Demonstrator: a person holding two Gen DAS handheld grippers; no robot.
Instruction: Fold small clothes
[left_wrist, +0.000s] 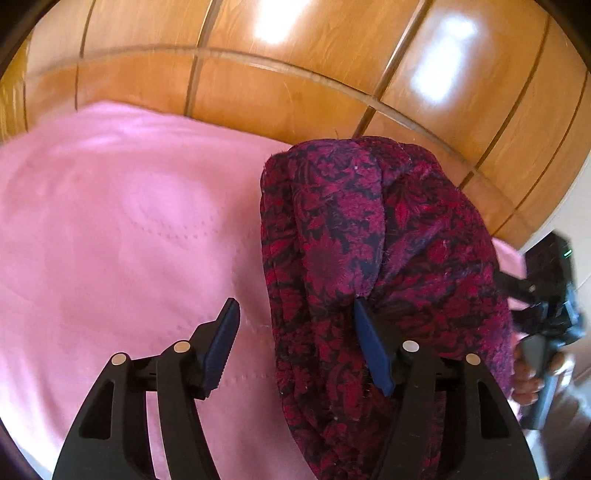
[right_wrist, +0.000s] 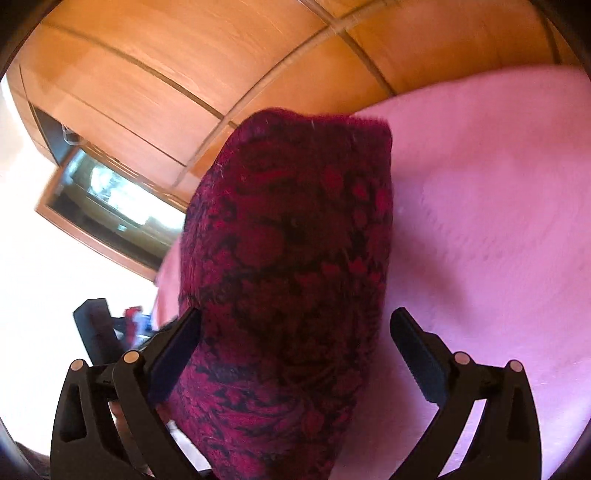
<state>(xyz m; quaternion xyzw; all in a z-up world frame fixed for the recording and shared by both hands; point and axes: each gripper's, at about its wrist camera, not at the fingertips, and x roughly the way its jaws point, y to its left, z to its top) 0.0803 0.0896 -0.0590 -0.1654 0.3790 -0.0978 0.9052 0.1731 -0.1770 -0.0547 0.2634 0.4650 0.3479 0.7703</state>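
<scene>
Left wrist view: the left hand-held gripper (left_wrist: 295, 343) has its jaws apart, the right finger (left_wrist: 373, 350) lying against the dark red patterned garment (left_wrist: 369, 236) without clamping it. The garment lies bunched on the pink blanket (left_wrist: 129, 221) near its far edge, by the wooden headboard (left_wrist: 295, 74).

Right wrist view: the right hand-held gripper (right_wrist: 295, 350) is spread wide, straddling the garment (right_wrist: 295, 258), pads not pressing. Pink blanket (right_wrist: 480, 221) lies beneath.

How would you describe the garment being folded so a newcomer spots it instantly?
Start at the pink blanket in front of the wooden panelled wall. On it lies a bunched garment: the only dark, patterned thing there, crimson flowers on black.
</scene>
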